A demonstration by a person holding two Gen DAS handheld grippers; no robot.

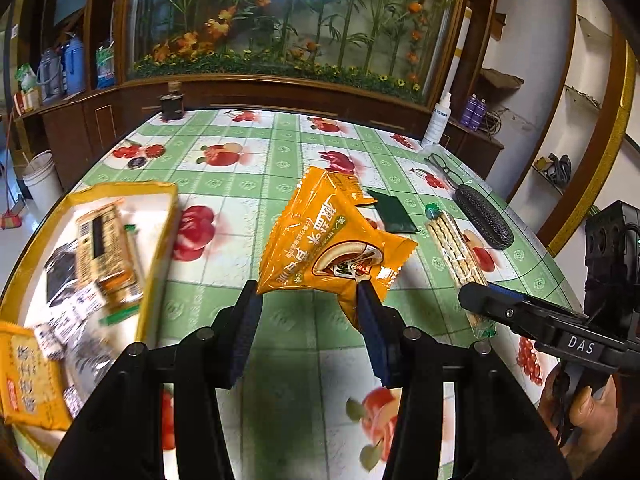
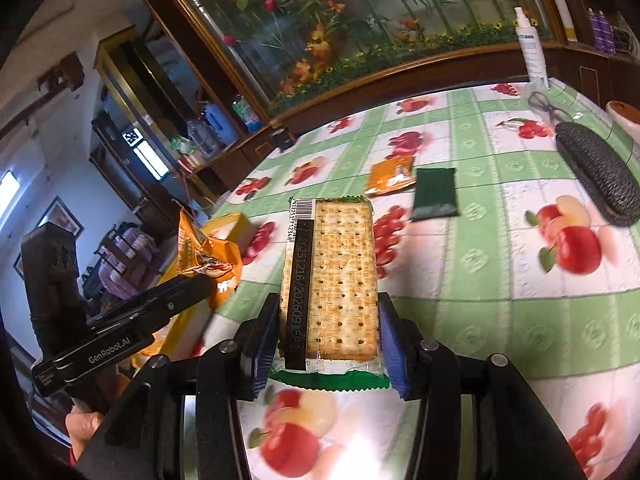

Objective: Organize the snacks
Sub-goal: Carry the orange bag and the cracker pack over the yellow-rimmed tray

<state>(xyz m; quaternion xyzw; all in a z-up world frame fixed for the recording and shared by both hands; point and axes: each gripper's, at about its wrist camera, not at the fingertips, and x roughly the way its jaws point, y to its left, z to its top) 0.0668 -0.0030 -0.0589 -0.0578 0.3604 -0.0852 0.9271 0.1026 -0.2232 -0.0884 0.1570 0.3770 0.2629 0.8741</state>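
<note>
My left gripper (image 1: 310,300) is shut on an orange snack packet (image 1: 320,244) and holds it above the table, right of a yellow box (image 1: 160,240) that holds several snack packs. My right gripper (image 2: 328,320) is shut on a clear cracker pack (image 2: 332,276) with green ends; it also shows in the left wrist view (image 1: 452,252), with the right gripper (image 1: 480,300) at its near end. A second orange packet (image 2: 390,176) and a dark green packet (image 2: 435,194) lie further back on the table. The left gripper (image 2: 192,284) with its orange packet (image 2: 212,260) shows at left.
A fruit-patterned green tablecloth (image 1: 280,152) covers the table. A black glasses case (image 2: 600,176), glasses (image 2: 544,106) and a white spray bottle (image 2: 532,48) stand at the right. A dark jar (image 1: 172,106) sits at the far edge. A wooden cabinet (image 1: 280,88) stands behind.
</note>
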